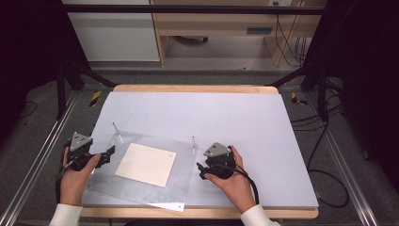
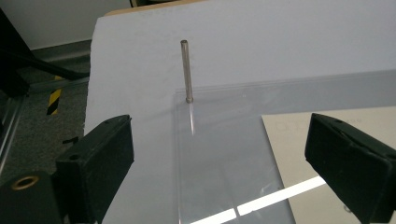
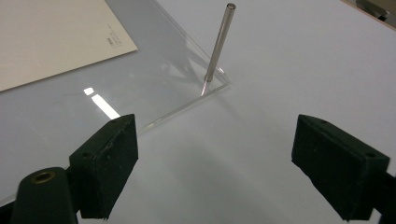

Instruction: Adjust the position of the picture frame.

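Note:
A clear acrylic plate lies flat on the white table top, with a cream paper sheet at its middle. A thin metal pin stands upright at each far corner: the left pin and the right pin. My left gripper sits at the plate's left edge, open and empty. In the left gripper view, the gripper faces the pin across the plate. My right gripper is just off the plate's right edge, open. In the right gripper view, this gripper faces the corner pin.
The plate's near corner overhangs the white sheet toward the table's wooden front edge. Bare white surface stretches behind and to the right of the plate. Black frame posts and cables flank the table on the floor.

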### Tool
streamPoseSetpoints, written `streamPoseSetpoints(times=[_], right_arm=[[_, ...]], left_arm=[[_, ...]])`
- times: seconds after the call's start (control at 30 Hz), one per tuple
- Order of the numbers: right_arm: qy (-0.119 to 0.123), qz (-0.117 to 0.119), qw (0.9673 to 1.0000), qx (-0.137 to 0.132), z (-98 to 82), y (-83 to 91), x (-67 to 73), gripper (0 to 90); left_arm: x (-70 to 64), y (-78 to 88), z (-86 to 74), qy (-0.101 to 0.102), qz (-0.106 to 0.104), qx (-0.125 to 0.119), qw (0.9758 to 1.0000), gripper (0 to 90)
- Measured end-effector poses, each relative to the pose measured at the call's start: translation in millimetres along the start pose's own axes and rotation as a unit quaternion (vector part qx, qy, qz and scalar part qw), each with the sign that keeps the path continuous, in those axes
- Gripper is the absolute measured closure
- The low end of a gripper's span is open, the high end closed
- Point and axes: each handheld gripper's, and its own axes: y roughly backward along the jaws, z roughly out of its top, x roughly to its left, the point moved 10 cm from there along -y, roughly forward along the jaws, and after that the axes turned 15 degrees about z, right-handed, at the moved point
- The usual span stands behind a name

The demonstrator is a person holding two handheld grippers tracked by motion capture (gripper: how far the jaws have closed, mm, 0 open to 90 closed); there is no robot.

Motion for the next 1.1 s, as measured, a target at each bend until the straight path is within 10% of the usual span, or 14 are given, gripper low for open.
streamPoseSetpoints(times=[0.33, 0.63, 1.1], right_arm=[[-0.002, 0.002, 1.0000, -0.003, 3.2, -2.0, 5.2, 19.9], [-0.022, 0.036, 0.9991, -0.006, 15.7, -7.0, 8.4, 40.5], [-0.064, 0.040, 0.9970, 0.018, 42.5, -66.3, -22.5, 73.2]], left_arm=[[-1.7, -2.2, -0.4, -0.047, 0.011, -0.010, 0.9988, 8.1], [7.0, 0.4, 1.9, -0.025, 0.023, -0.016, 0.9993, 13.4], [10.6, -0.1, 0.3, -0.014, 0.016, -0.011, 0.9997, 34.1]])
